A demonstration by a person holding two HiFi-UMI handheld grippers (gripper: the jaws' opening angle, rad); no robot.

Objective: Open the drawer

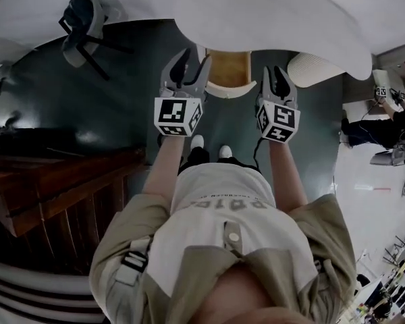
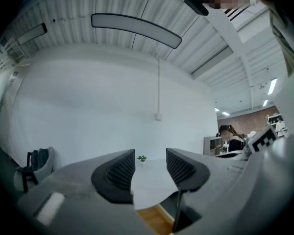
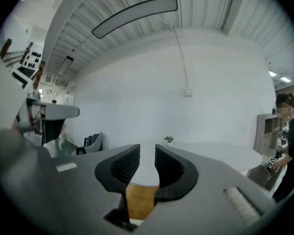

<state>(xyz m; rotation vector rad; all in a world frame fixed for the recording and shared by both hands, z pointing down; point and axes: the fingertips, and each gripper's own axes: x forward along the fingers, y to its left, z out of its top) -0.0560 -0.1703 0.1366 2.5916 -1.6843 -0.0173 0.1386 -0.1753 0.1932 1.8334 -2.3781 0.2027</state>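
left gripper (image 2: 150,155): jaws stand apart with a clear gap, and we see only the desk top through it. it is held out level, in front of the person's chest in the head view (image 1: 194,58).

right gripper (image 3: 147,150): jaws nearly together but not touching, a narrow slit between the ribbed pads (image 3: 126,166), and nothing is clamped. it is held out beside the left one, a little apart (image 1: 277,73).

white desk (image 1: 270,12): its curved edge lies just ahead of both grippers.

containers: a small pot with a green plant (image 2: 141,158) stands far back on the desk top, upright. it also shows in the right gripper view (image 3: 169,139).

task's thing: a wooden unit (image 1: 228,69) with a pale rim sits under the desk edge, between the two grippers and just beyond their tips. both gripper views show it low in the frame, below the jaws (image 2: 152,219) (image 3: 139,197). neither gripper touches it. we cannot tell whether this is the drawer itself, or whether it is open or closed.

surroundings: a chair (image 1: 88,19) carrying a dark item stands off to the left of the desk. dark wooden furniture (image 1: 54,181) is at the person's left. another person (image 3: 289,131) is at the far right.
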